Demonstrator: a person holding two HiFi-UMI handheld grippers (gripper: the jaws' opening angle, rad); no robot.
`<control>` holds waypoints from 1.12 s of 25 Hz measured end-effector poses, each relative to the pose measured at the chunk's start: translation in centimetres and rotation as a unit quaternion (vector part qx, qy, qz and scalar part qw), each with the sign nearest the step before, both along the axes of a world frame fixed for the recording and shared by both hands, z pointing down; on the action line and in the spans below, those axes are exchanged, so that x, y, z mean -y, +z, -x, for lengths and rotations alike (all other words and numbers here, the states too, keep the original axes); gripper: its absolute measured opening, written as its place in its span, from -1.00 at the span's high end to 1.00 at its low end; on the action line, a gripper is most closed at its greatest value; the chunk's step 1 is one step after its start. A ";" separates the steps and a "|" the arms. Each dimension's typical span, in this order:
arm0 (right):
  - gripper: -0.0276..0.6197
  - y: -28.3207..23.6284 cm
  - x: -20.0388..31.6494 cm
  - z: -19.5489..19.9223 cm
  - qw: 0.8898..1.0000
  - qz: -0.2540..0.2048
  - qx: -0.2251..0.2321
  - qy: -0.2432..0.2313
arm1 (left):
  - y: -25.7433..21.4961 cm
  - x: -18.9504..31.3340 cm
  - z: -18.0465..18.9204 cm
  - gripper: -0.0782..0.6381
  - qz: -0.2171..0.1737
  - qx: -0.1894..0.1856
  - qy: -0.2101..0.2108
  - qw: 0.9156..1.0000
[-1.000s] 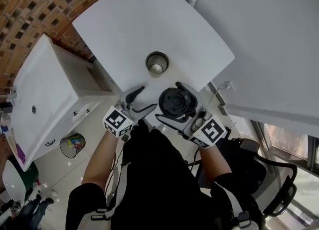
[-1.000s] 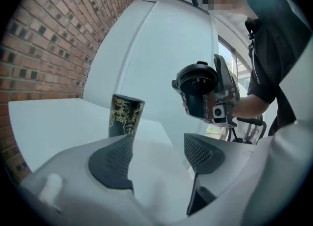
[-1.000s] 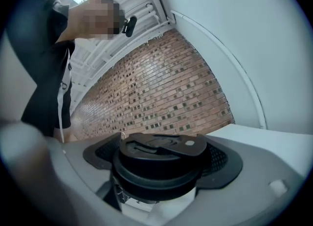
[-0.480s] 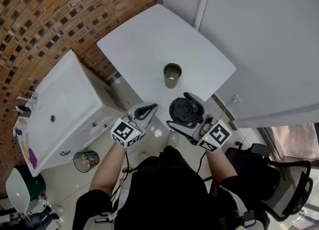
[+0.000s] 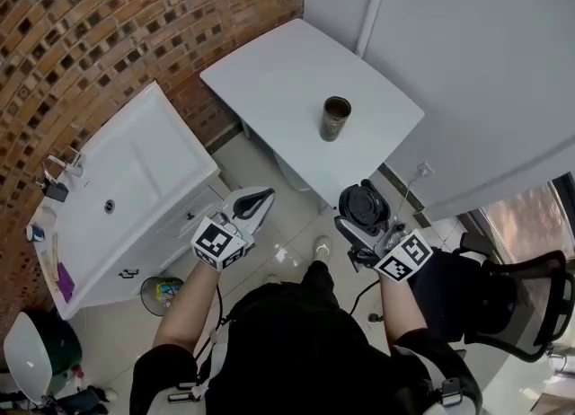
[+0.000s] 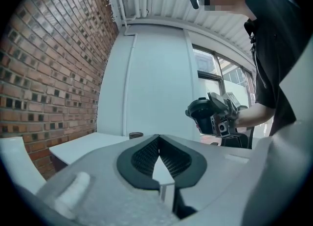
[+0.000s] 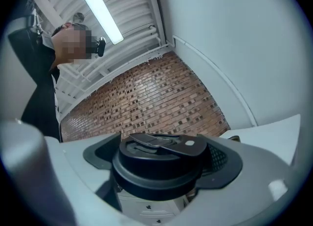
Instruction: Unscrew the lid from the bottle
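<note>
Lid (image 5: 362, 205), light rigid plastic by its look, sits gripped across its rim in the right tool (image 7: 161, 159); left tool (image 6: 157, 144) clenched empty.

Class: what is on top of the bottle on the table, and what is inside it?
Nothing sits on the bottle: its mouth is open, and the lid is clamped in the right gripper, off the table. Its inside is too dark to tell.
</note>
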State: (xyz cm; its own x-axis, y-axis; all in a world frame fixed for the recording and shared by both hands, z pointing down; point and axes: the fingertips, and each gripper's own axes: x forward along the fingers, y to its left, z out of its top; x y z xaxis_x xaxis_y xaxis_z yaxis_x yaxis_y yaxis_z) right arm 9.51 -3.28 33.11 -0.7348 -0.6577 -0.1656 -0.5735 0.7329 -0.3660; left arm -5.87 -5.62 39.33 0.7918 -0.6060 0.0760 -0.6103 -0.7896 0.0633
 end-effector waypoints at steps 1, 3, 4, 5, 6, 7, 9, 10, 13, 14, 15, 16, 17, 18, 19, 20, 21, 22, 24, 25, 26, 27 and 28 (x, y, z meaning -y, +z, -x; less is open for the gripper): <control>-0.57 0.1 -1.1 0.0 1.000 0.001 0.001 0.011 | -0.3 -0.9 0.8 0.77 -0.004 -0.003 0.004 1.000; -0.57 0.3 -3.3 -0.1 1.000 0.008 0.002 0.028 | -0.6 -3.0 2.1 0.77 -0.001 -0.013 0.008 1.000; -0.57 0.1 -4.3 -0.3 0.999 0.010 0.004 0.035 | -0.8 -3.9 2.6 0.77 0.002 -0.019 0.010 1.000; -0.57 -0.2 -5.3 -0.4 0.999 0.010 0.007 0.041 | -1.2 -4.7 3.0 0.77 0.004 -0.026 0.011 1.000; -0.57 -0.7 -6.0 -0.7 0.999 0.007 0.008 0.047 | -1.6 -5.2 3.4 0.76 0.004 -0.033 0.013 0.999; -0.57 -1.2 -6.7 -1.0 0.999 0.001 0.007 0.053 | -2.0 -5.7 3.8 0.76 0.003 -0.040 0.014 0.999; -0.57 -1.8 -7.7 -1.6 0.998 -0.008 0.002 0.063 | -2.5 -6.2 4.3 0.76 -0.003 -0.045 0.016 0.999; -0.57 -2.0 -8.1 -2.1 0.998 -0.009 0.005 0.067 | -2.8 -6.4 4.3 0.76 -0.007 -0.044 0.017 0.999; -0.57 -2.9 -8.3 -3.5 0.996 -0.005 0.052 0.078 | -3.8 -6.9 3.4 0.76 -0.010 -0.055 0.016 0.998; -0.57 -3.3 -8.3 -3.9 0.994 -0.006 0.067 0.082 | -4.0 -7.1 2.9 0.76 -0.011 -0.061 0.018 0.998; -0.57 -3.8 -8.4 -4.2 0.994 -0.008 0.076 0.084 | -4.3 -7.2 2.4 0.76 -0.014 -0.065 0.019 0.998; -0.57 -4.2 -8.6 -4.5 0.993 -0.011 0.076 0.084 | -4.8 -7.4 1.9 0.76 -0.016 -0.068 0.019 0.997; -0.57 -4.6 -8.9 -4.8 0.994 -0.016 0.068 0.082 | -5.5 -7.5 1.5 0.76 -0.020 -0.069 0.019 0.997; -0.57 -4.8 -9.4 -5.3 0.995 -0.021 0.054 0.079 | -6.2 -7.7 0.9 0.76 -0.025 -0.069 0.018 0.997; -0.57 -4.9 -9.8 -6.1 0.996 -0.025 0.037 0.077 | -6.8 -7.8 0.4 0.76 -0.030 -0.068 0.017 0.997; -0.57 -4.7 -10.1 -7.0 0.996 -0.025 0.023 0.076 | -7.2 -7.8 0.0 0.76 -0.037 -0.069 0.013 0.997; -0.57 -4.5 -10.2 -8.1 0.997 -0.023 0.015 0.077 | -7.6 -7.7 -0.3 0.76 -0.042 -0.071 0.008 0.997; -0.57 -4.4 -10.3 -9.2 0.997 -0.018 0.015 0.079 | -7.9 -7.6 -0.4 0.76 -0.046 -0.074 0.002 0.996; -0.57 -4.2 -10.5 -11.1 0.996 -0.009 0.029 0.082 | -8.1 -7.8 -0.6 0.76 -0.047 -0.080 -0.006 0.996; -0.57 -4.1 -10.6 -11.7 0.996 -0.007 0.035 0.083 | -8.0 -8.0 -0.6 0.76 -0.045 -0.081 -0.008 0.996; -0.57 -4.0 -10.6 -12.2 0.996 -0.007 0.038 0.085 | -7.9 -8.1 -0.7 0.76 -0.042 -0.080 -0.010 0.996; -0.57 -3.9 -10.5 -12.4 0.996 -0.009 0.037 0.086 | -7.6 -8.0 -0.6 0.76 -0.040 -0.080 -0.014 0.996; -0.57 -3.8 -10.3 -12.5 0.995 -0.011 0.036 0.088 | -7.4 -7.9 -0.6 0.76 -0.037 -0.081 -0.019 0.996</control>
